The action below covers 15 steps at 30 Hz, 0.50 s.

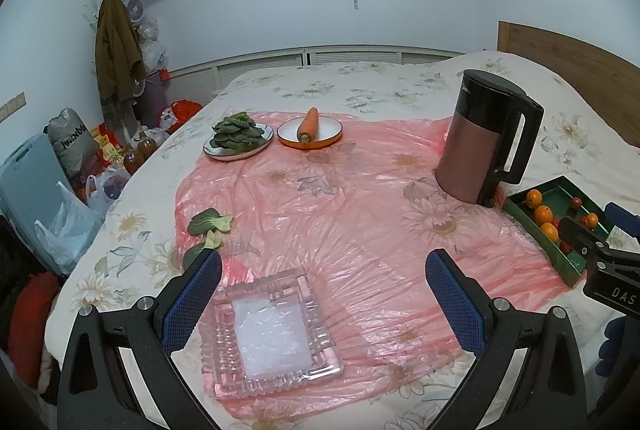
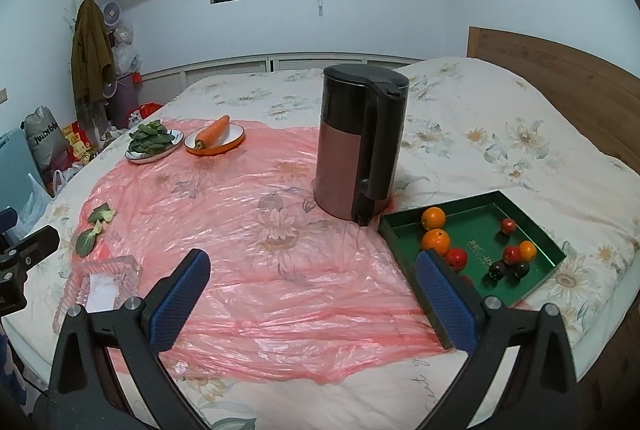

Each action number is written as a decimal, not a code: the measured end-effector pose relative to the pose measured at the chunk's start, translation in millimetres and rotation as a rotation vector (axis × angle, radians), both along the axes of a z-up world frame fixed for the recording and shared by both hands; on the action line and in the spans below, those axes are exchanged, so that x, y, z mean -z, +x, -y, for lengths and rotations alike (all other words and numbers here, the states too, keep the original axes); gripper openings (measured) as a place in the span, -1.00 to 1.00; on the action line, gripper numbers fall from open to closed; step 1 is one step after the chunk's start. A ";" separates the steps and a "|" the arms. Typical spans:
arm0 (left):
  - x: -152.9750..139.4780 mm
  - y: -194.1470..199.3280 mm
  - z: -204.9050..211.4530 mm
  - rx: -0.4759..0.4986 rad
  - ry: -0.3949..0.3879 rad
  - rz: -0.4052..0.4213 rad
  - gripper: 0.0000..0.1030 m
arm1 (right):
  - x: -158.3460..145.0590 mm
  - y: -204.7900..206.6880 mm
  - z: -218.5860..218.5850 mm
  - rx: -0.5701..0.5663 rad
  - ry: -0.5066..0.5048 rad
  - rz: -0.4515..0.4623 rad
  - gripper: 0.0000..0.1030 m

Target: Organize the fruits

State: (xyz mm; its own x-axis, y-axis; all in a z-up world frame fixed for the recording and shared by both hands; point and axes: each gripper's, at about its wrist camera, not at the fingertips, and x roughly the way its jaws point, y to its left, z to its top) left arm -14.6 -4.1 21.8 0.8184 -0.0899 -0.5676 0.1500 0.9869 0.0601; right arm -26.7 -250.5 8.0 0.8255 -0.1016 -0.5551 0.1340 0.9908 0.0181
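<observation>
Right gripper (image 2: 312,294) spread wide, empty, fruit tray (image 2: 554,245) just beside its right finger, left gripper (image 1: 322,296) wide, empty

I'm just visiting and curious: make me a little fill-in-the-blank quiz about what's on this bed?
1. The carrot lies on a white plate with an ____ rim.
2. The fruits sit in a shallow ____ tray.
3. The kettle stands on the ____ plastic sheet.
4. The left gripper and right gripper both have their jaws ____.

Missing words: orange; green; pink; open
</observation>
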 end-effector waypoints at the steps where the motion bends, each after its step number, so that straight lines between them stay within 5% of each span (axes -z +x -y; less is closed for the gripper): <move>1: 0.0 0.2 0.5 0.001 0.001 0.000 0.95 | 0.3 0.6 0.3 0.000 0.000 -0.001 1.00; 15: -0.3 0.1 1.8 -0.003 0.001 0.003 0.95 | 2.5 1.7 1.7 0.003 -0.002 -0.006 1.00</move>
